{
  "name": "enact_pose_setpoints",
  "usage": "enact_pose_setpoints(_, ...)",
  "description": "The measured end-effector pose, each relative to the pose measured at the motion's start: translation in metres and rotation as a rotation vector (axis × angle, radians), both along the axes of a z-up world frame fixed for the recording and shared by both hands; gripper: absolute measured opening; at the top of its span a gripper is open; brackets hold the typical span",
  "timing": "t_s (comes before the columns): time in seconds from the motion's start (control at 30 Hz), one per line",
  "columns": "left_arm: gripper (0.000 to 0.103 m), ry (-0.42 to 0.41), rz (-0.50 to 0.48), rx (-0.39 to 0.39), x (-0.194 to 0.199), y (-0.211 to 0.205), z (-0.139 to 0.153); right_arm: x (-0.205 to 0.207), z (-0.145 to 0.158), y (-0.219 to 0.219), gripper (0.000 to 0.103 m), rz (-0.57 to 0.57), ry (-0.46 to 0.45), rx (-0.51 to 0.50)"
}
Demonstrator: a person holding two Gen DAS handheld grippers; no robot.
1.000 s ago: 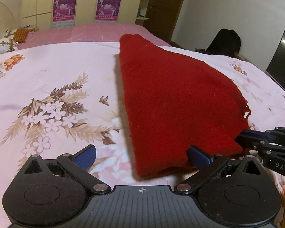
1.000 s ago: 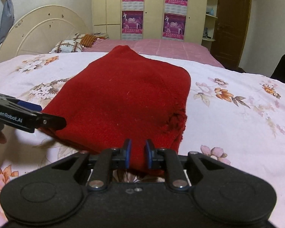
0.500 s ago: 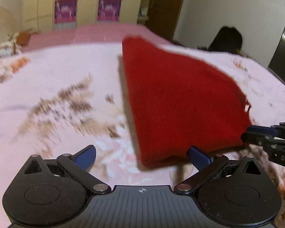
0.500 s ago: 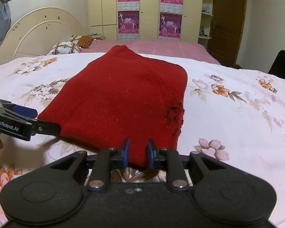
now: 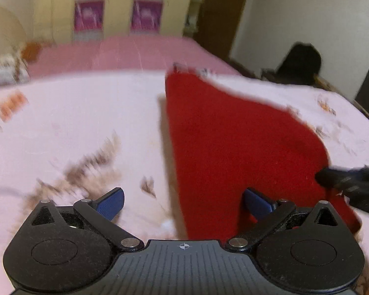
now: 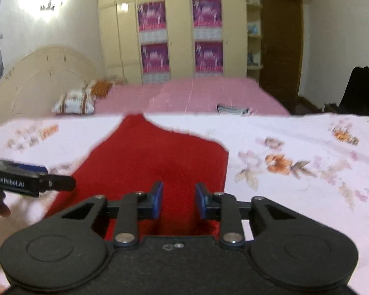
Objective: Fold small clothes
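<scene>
A floral bedsheet (image 6: 295,147) is spread on the bed; at twelve o'clock a wardrobe (image 6: 179,32) bearing four purple posters (image 6: 152,16) is seen. "GenRobot.AI" is printed on the left gripper (image 5: 183,202), whose jaws are held wide. One red garment (image 6: 155,162) lies centrally, pinched narrowly at its near edge by the right gripper (image 6: 179,200).

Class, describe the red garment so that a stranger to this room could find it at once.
Start at the bed with its pale flowered sheet. The red garment lies flat on it, just ahead of both sets of fingers. It is the only solid red, unpatterned thing there.
</scene>
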State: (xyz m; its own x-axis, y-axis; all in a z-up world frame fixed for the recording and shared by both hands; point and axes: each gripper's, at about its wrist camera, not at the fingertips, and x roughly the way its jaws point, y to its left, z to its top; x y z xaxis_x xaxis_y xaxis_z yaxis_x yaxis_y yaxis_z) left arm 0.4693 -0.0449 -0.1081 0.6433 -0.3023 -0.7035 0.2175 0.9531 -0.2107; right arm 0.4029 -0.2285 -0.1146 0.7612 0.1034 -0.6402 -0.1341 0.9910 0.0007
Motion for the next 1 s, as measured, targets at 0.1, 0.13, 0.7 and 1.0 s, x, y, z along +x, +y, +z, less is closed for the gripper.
enact_pose_setpoints(0.1,0.103,-0.003,0.001,-0.016,0.000,0.004,0.004,0.001,-0.010,-0.006,0.021,0.003,0.007,0.014)
enact_pose_setpoints(0.13,0.103,-0.041,0.000,-0.008,-0.001,0.002,0.011,0.000,-0.005,-0.007,0.020,0.008,0.007,0.021)
enact_pose_setpoints(0.7,0.103,-0.066,-0.072,0.170,0.091,-0.053,0.008,0.090,-0.014,-0.015,0.028,-0.022,0.013,0.032)
enact_pose_setpoints(1.0,0.103,-0.074,-0.054,0.130,0.094,-0.043,0.007,0.111,-0.012,-0.059,0.030,-0.123,0.062,0.328)
